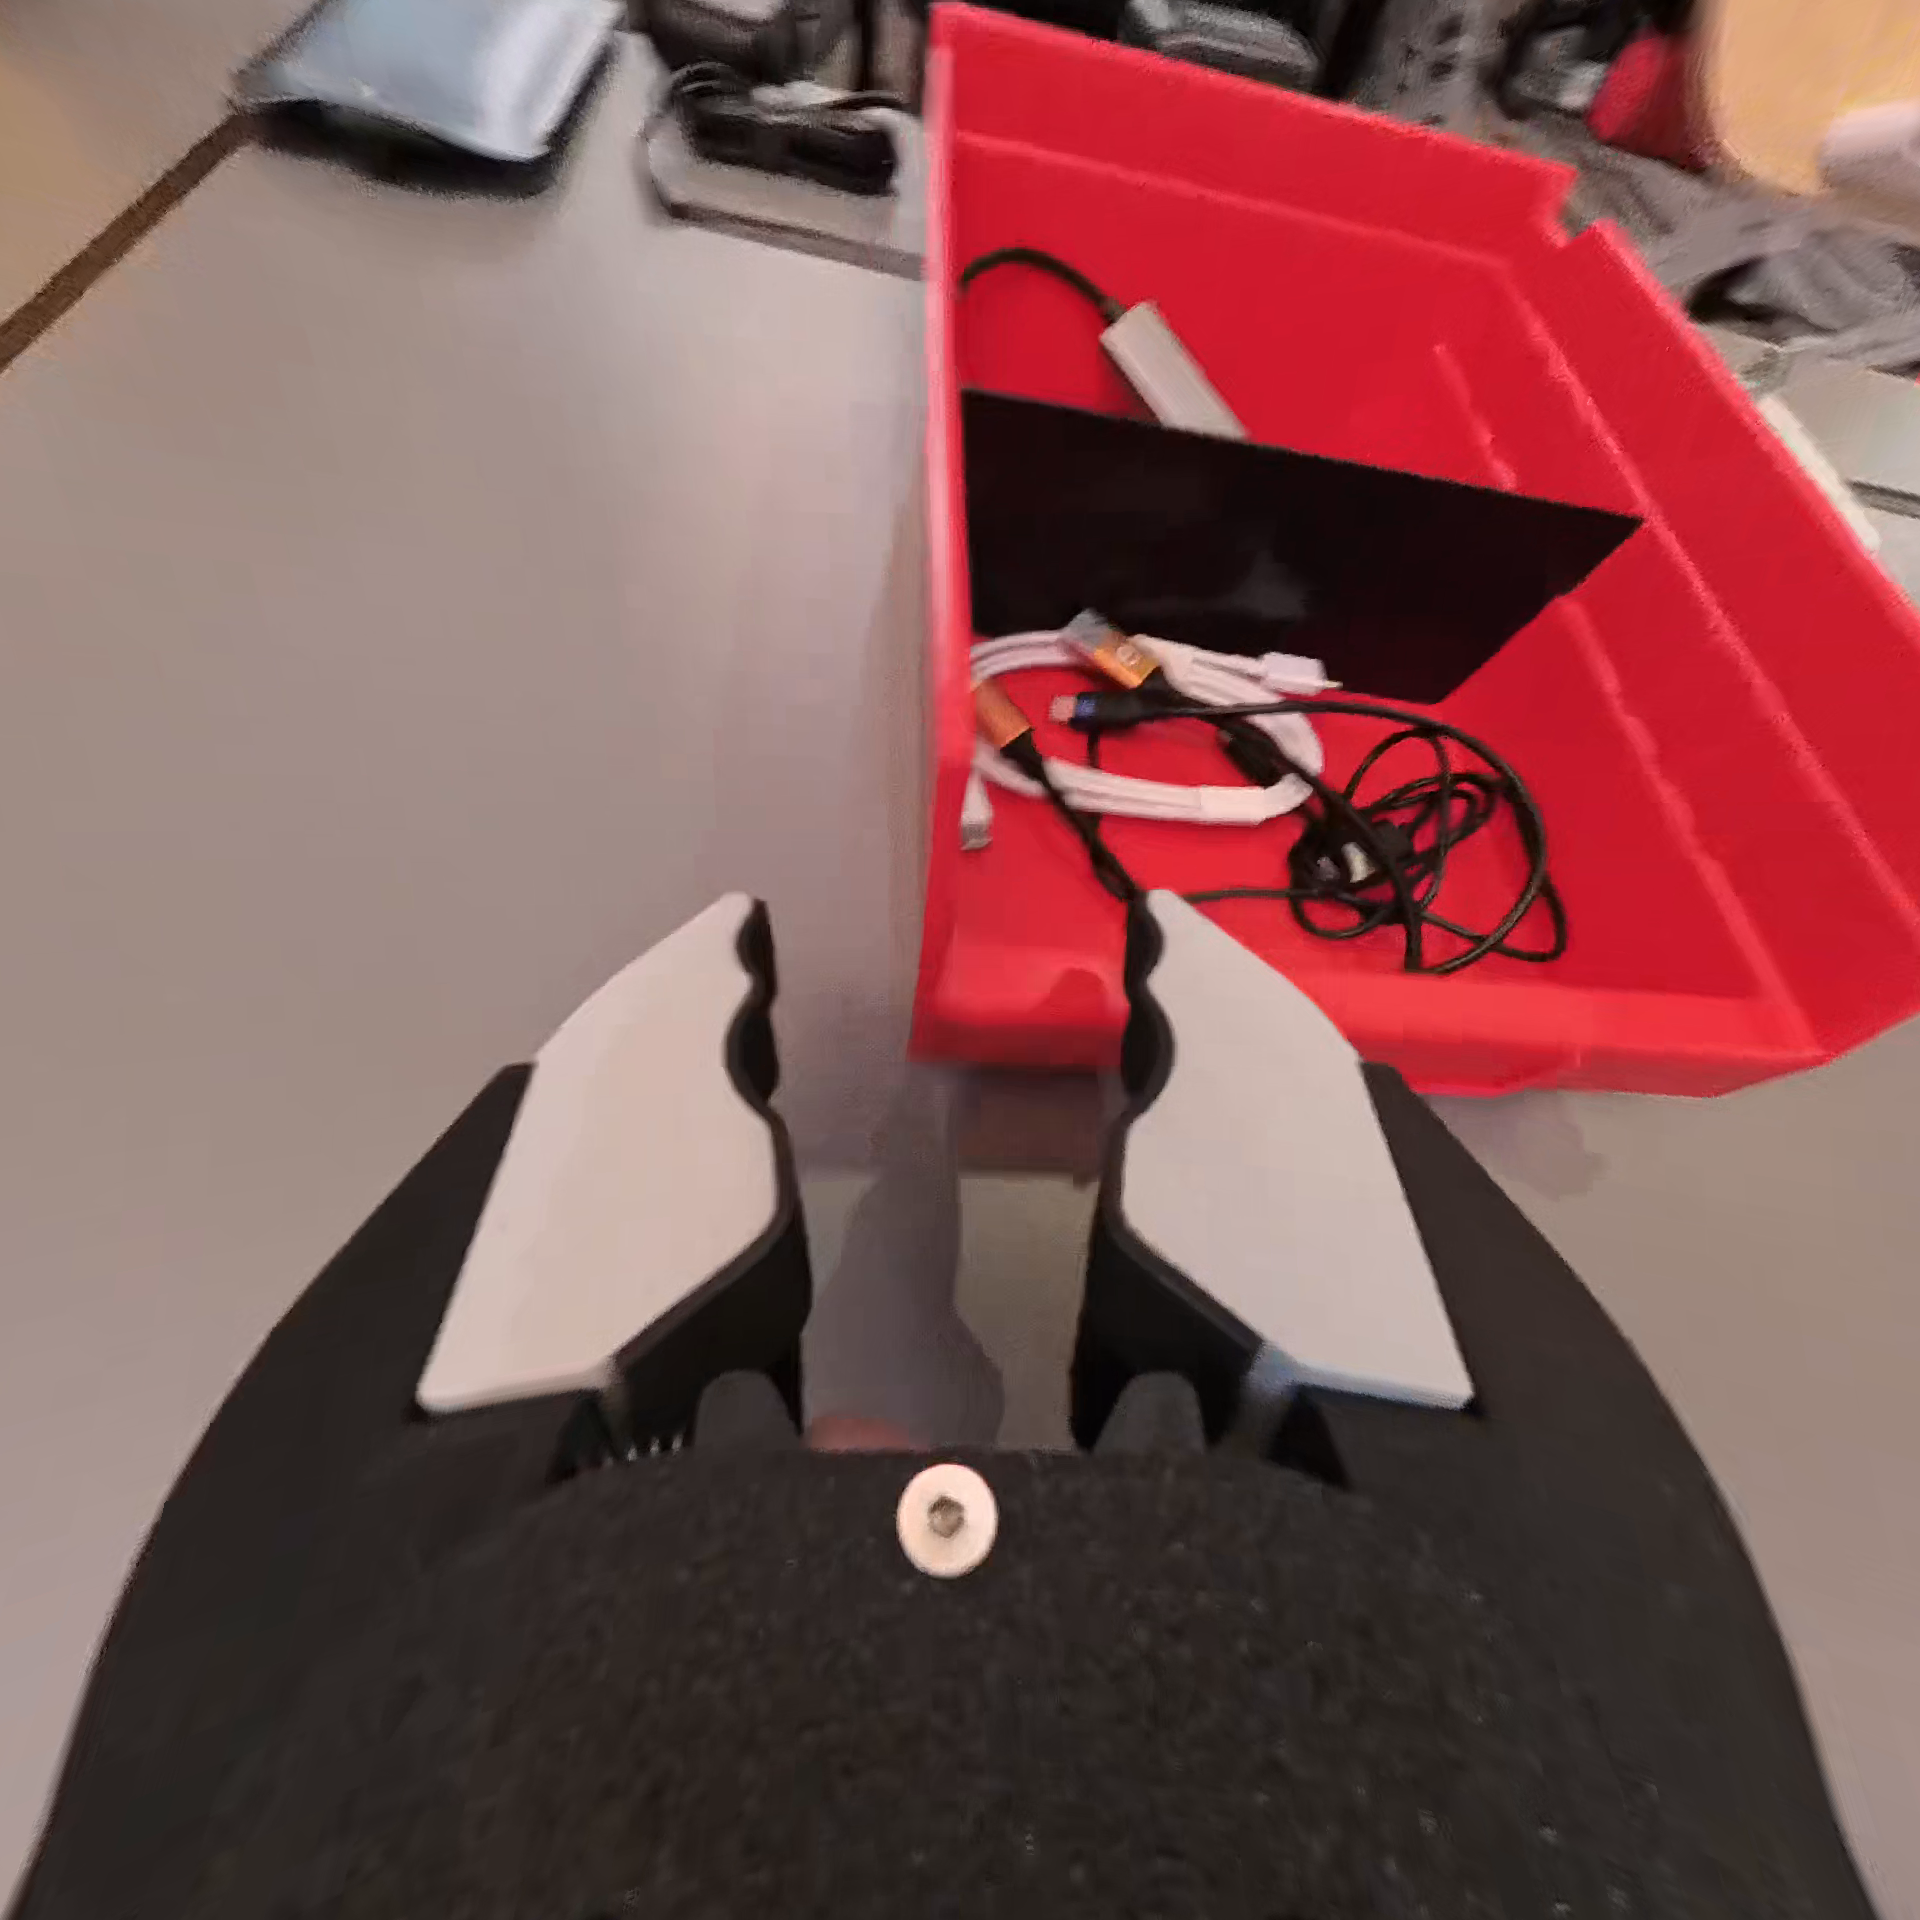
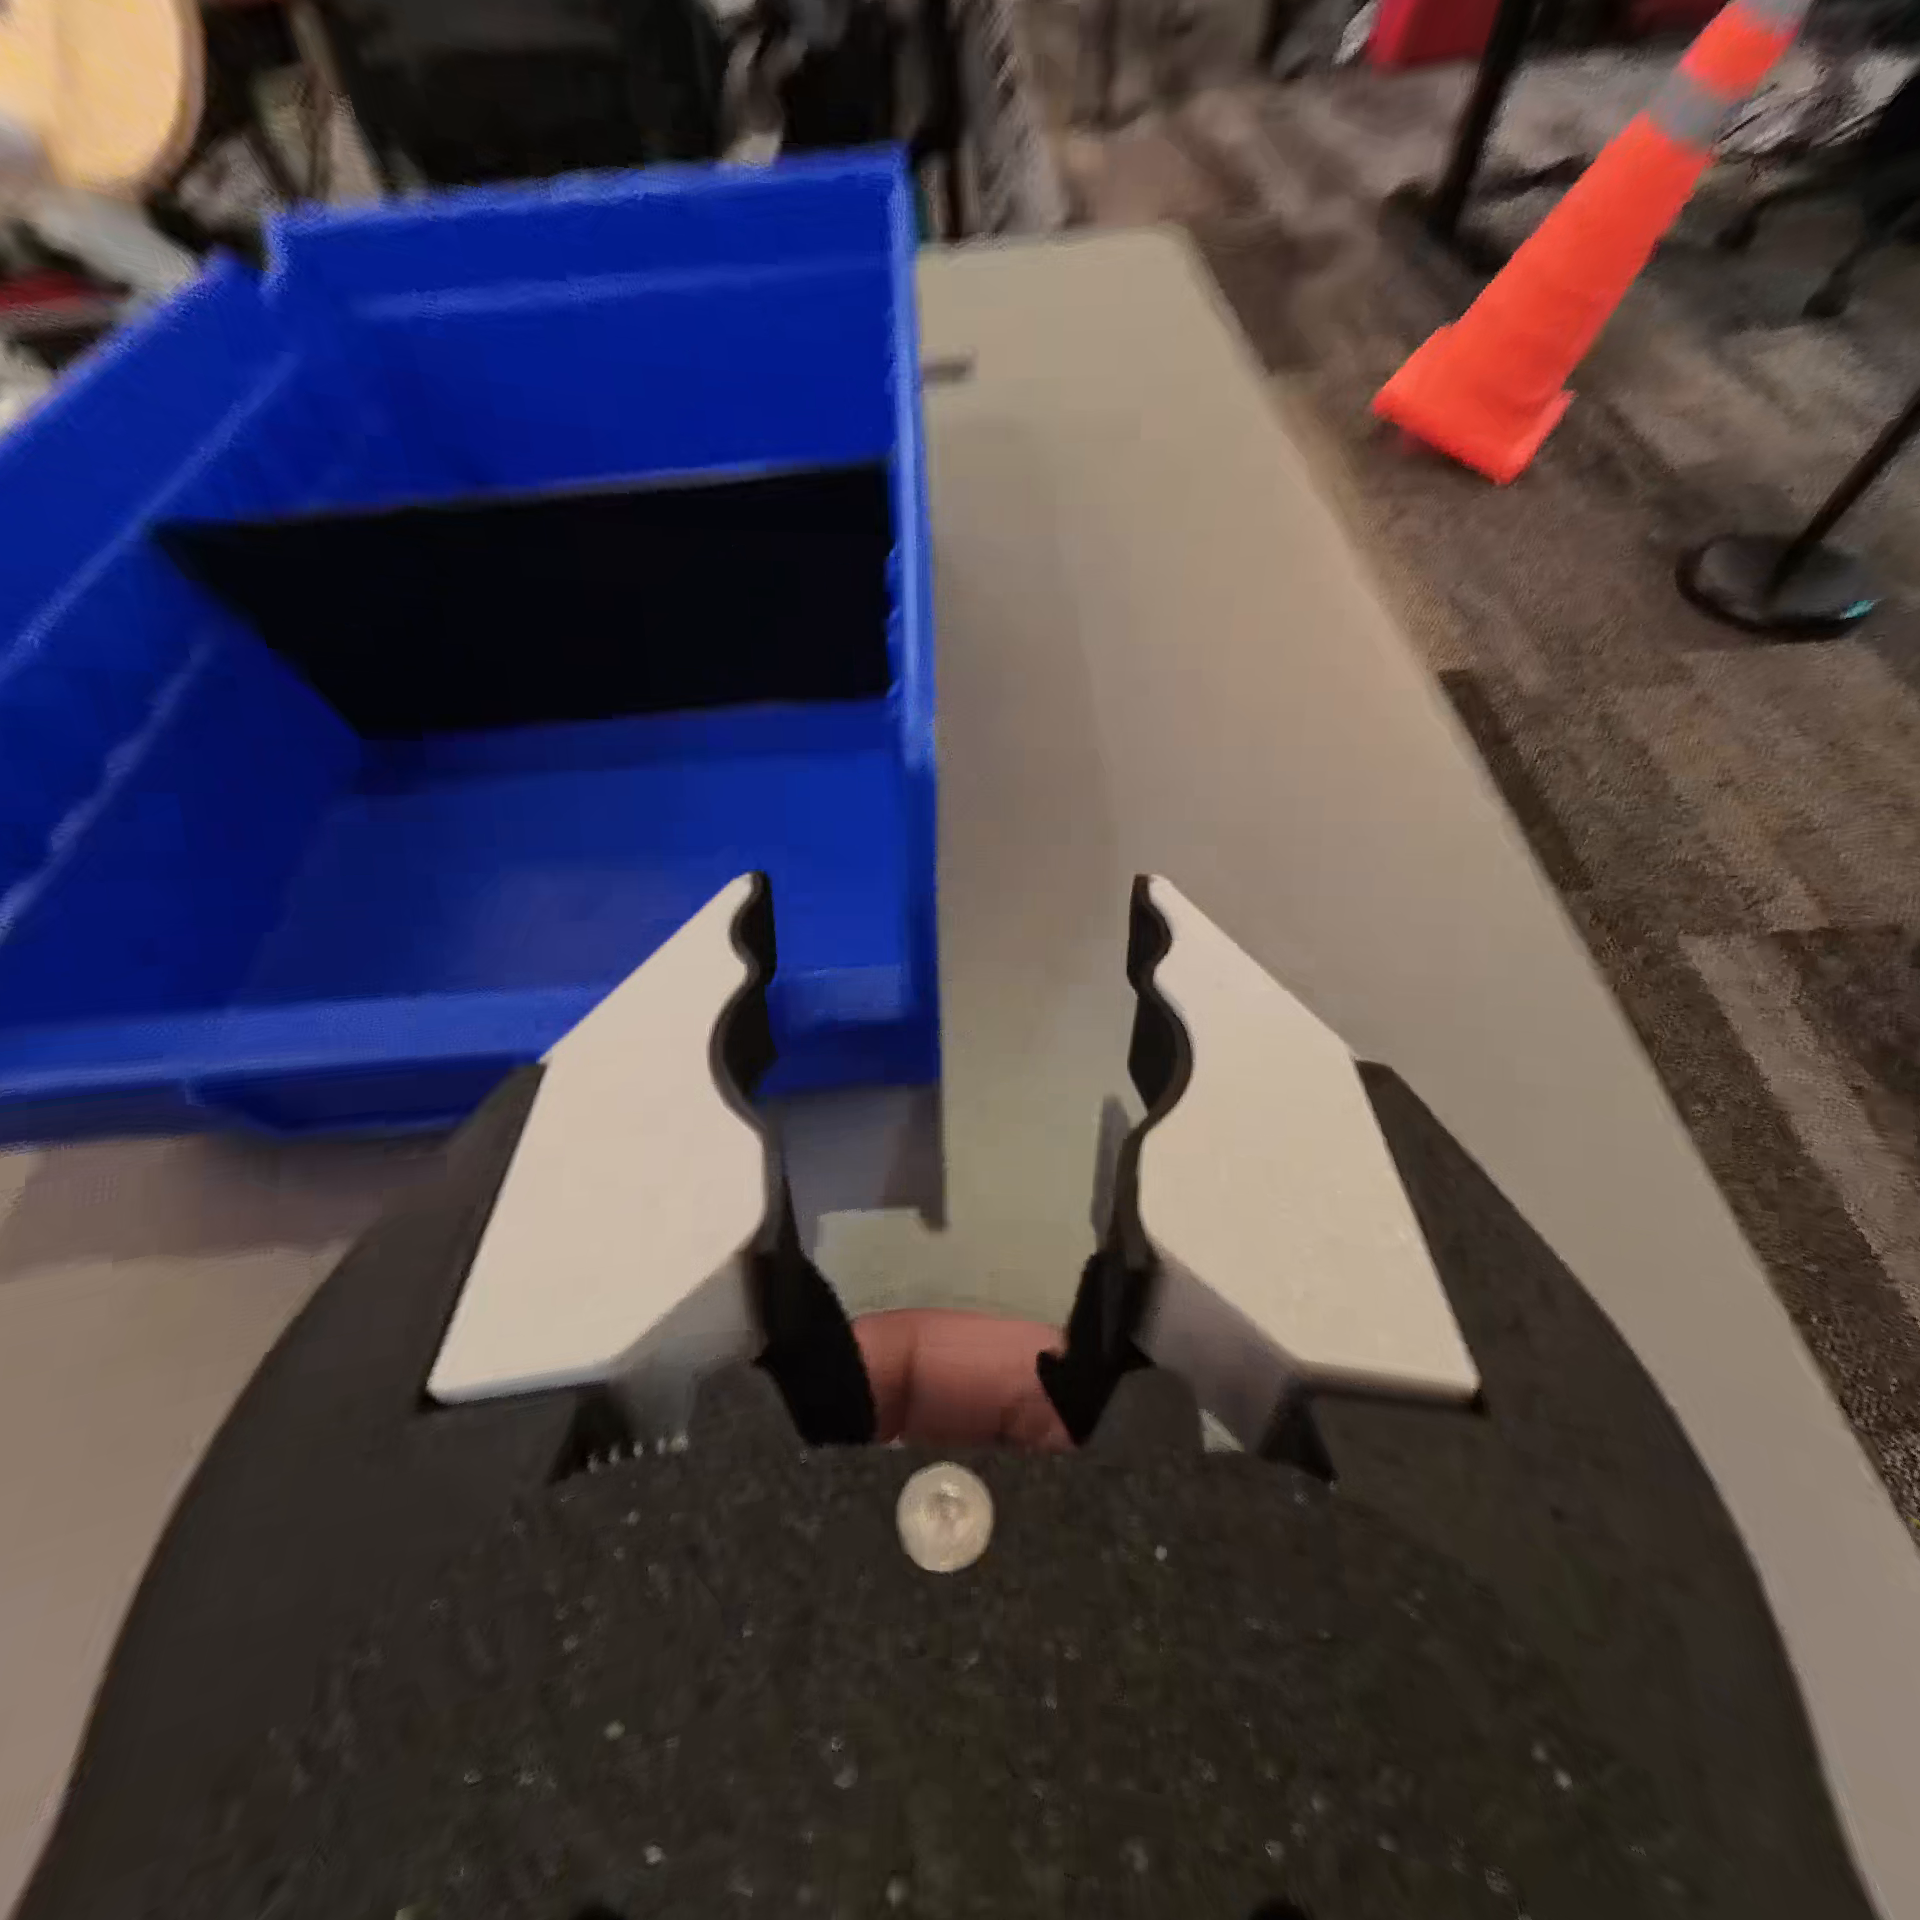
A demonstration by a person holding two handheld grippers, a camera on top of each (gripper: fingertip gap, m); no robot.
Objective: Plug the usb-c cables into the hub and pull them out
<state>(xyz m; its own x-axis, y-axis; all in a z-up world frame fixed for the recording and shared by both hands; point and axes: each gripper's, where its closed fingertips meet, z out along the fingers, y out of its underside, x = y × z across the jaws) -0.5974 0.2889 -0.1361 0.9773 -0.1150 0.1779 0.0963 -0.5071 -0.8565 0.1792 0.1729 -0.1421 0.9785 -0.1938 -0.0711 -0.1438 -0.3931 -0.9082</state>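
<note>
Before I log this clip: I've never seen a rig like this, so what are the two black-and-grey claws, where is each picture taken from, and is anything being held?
There is no robot here. A person holds one two-finger gripper in each hand, and a camera on each looks forward along its fingers.

The left wrist view shows the left gripper, open and empty, above a grey table. Ahead sits a red bin split by a black divider. Behind the divider lies a silver hub; in front lie a coiled white cable, a tangled black cable and orange-ended plugs.

The right wrist view shows the right gripper, also open and empty. Beside it stands a blue bin with nothing visible inside. An orange cone stands on the floor beyond.

Nothing is plugged in yet.
</note>
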